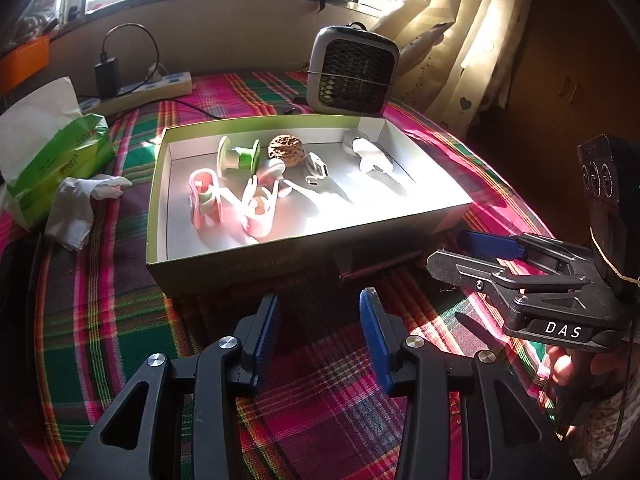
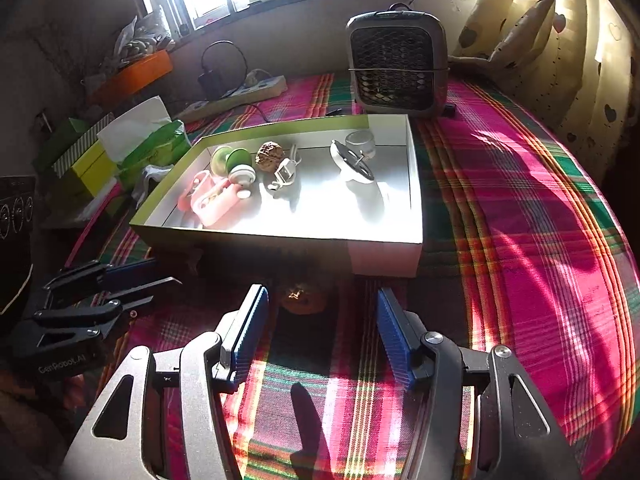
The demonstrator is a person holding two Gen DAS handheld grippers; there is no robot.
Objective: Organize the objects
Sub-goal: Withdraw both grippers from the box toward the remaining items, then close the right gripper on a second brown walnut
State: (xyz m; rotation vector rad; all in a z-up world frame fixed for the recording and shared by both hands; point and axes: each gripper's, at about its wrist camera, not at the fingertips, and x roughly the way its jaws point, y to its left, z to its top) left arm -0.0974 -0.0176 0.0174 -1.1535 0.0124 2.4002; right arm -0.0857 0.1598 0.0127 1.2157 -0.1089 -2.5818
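An open cardboard box (image 1: 240,270) sits on the plaid cloth. It holds a green spool (image 1: 236,156), a walnut (image 1: 286,150), two pink cases (image 1: 206,200), a white clip (image 1: 316,168) and a white round piece (image 1: 370,156) beside a small tin (image 1: 354,138). My left gripper (image 1: 320,300) is open just in front of the box, nothing between its blue pads. My right gripper (image 2: 322,294) is open too. A small brown round thing (image 2: 302,300) lies on the cloth in the box's shadow, just ahead of its fingertips, untouched. Each gripper shows in the other's view: right gripper (image 1: 444,250), left gripper (image 2: 164,272).
A small grey fan heater (image 1: 352,70) stands behind the box. A power strip (image 1: 152,88) with a black charger lies at the back left. A green tissue pack (image 1: 52,156) and crumpled tissue (image 1: 80,200) sit left of the box. Curtains (image 1: 480,40) hang on the right.
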